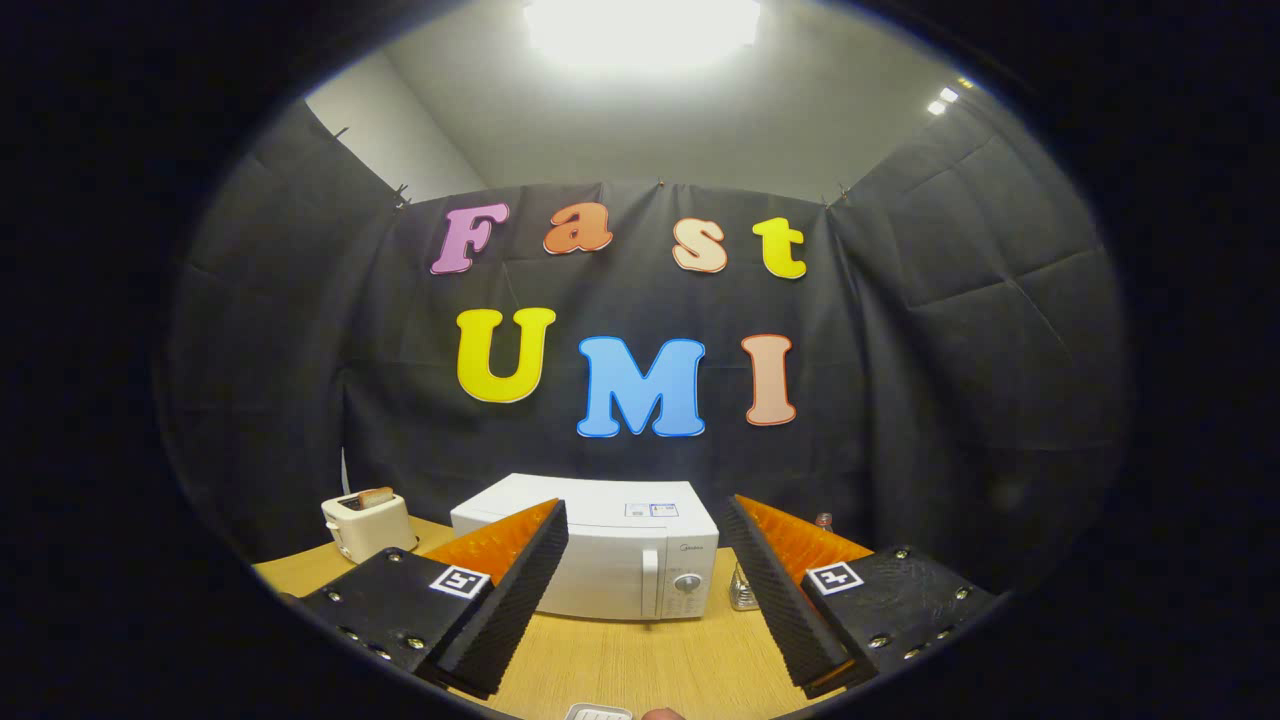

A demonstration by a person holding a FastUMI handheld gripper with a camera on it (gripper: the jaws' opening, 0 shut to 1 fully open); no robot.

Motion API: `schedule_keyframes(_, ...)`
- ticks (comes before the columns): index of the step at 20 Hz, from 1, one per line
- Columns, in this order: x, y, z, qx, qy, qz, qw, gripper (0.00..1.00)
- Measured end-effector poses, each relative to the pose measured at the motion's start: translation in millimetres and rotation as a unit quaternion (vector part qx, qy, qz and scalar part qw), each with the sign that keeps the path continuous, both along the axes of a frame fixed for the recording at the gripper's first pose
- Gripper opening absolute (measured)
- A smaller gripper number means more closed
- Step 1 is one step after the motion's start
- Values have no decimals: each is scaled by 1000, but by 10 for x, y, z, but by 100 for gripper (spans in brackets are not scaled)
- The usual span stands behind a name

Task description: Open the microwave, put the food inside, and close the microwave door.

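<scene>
**Microwave shut, gripper wide and empty**

The microwave (610,560) sat closed on the desk (620,660), at twelve o'clock beyond the fingers, its left front hidden behind one finger. A small white tray (598,712) at six o'clock was cut off. The gripper (645,585) stood wide open, holding nothing. A toaster (368,522) stood at ten o'clock; bare desk lay between fingers and microwave.

White microwave (610,550), door closed, on wooden table beyond fingers
</scene>
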State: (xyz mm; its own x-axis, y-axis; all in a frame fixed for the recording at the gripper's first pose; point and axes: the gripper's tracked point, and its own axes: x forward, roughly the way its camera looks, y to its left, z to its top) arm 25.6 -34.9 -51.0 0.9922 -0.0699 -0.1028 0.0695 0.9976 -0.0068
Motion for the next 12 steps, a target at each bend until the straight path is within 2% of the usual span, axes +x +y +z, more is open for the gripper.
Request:
schedule_keyframes(6, 396, -283, -256, 20, 16, -10, 1000, 99)
schedule_keyframes(12, 899, -436, -743, 28, 52, -1, 998, 100)
